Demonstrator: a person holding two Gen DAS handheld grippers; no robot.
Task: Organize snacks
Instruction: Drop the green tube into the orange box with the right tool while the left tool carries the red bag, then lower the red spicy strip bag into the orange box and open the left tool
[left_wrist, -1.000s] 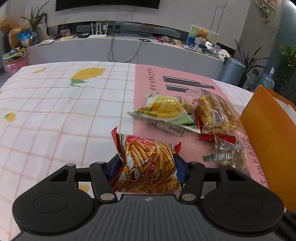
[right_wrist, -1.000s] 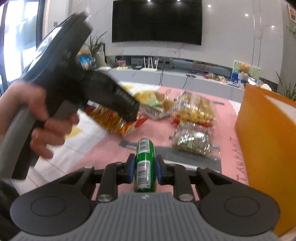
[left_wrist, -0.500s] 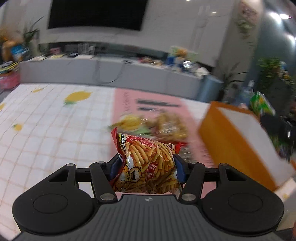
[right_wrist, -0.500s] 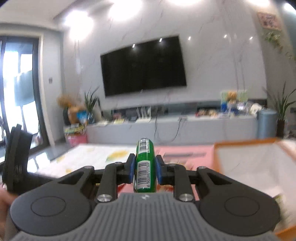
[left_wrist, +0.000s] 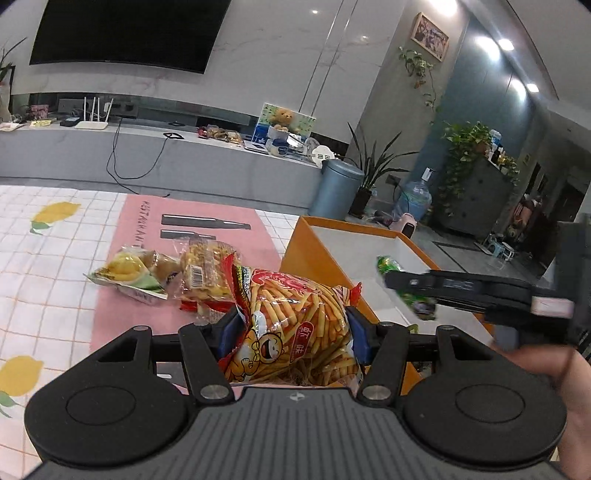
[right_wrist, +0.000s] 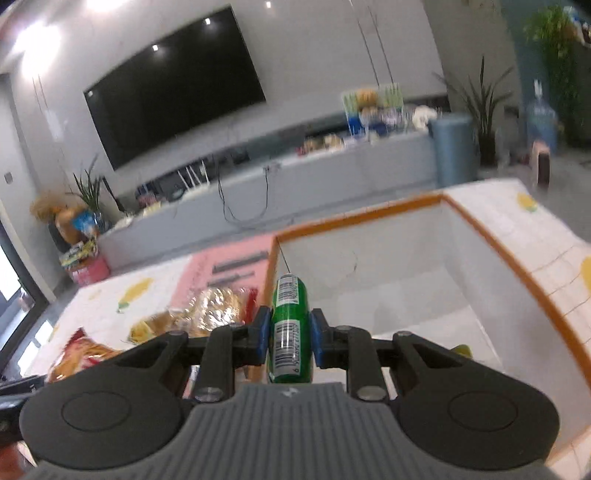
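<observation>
2 tools (left_wrist: 291, 328) (right_wrist: 290, 328) clamp 1 fries bag (left_wrist: 295, 325), 1 green packet (right_wrist: 290, 328); 1 orange box (right_wrist: 369, 218).

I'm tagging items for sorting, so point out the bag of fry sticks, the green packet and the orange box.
bag of fry sticks (left_wrist: 295, 328): left wrist view, middle of its printed front.
green packet (right_wrist: 290, 328): right wrist view, its label between the pads.
orange box (right_wrist: 532, 280): right wrist view, its right rim.

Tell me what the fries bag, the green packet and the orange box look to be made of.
Fries bag: glossy printed plastic film, crinkled with a serrated seal edge. Green packet: shiny printed film, probably plastic, with barcode labels. Orange box: likely cardboard or rigid board, matte white inside, with thin straight walls.
</observation>
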